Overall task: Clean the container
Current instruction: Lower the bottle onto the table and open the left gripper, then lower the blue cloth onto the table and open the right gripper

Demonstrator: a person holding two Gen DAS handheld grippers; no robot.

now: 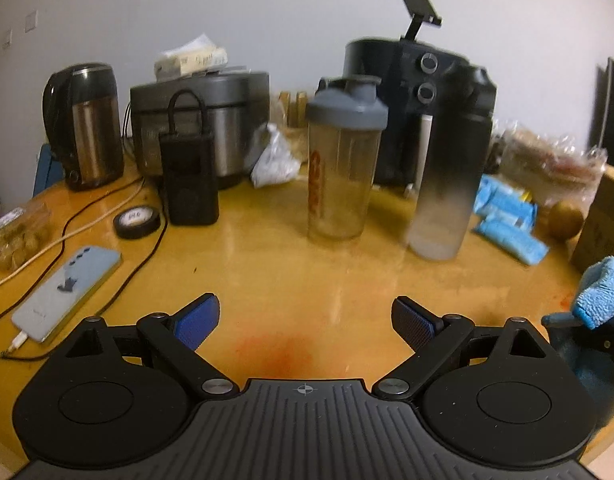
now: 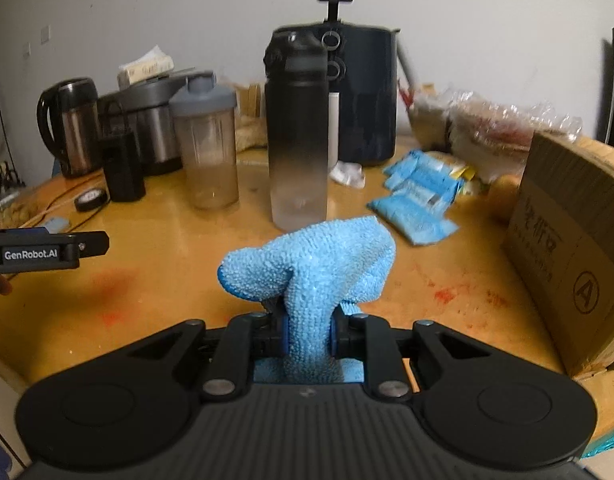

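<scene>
Right gripper clamped tight on a blue microfiber cloth, left gripper spread wide, nothing between. Just beyond on the yellow table: black-to-clear water bottle, then grey-lidded shaker bottle.

Plain white wall behind everything, with a couple of small switch plates on the left side. The table is a glossy yellow-orange wood top with rounded edges, shiny enough to catch reflections, and it's got reddish smudges here and there. Lighting's dim and flat, kinda greyish overall.
</scene>
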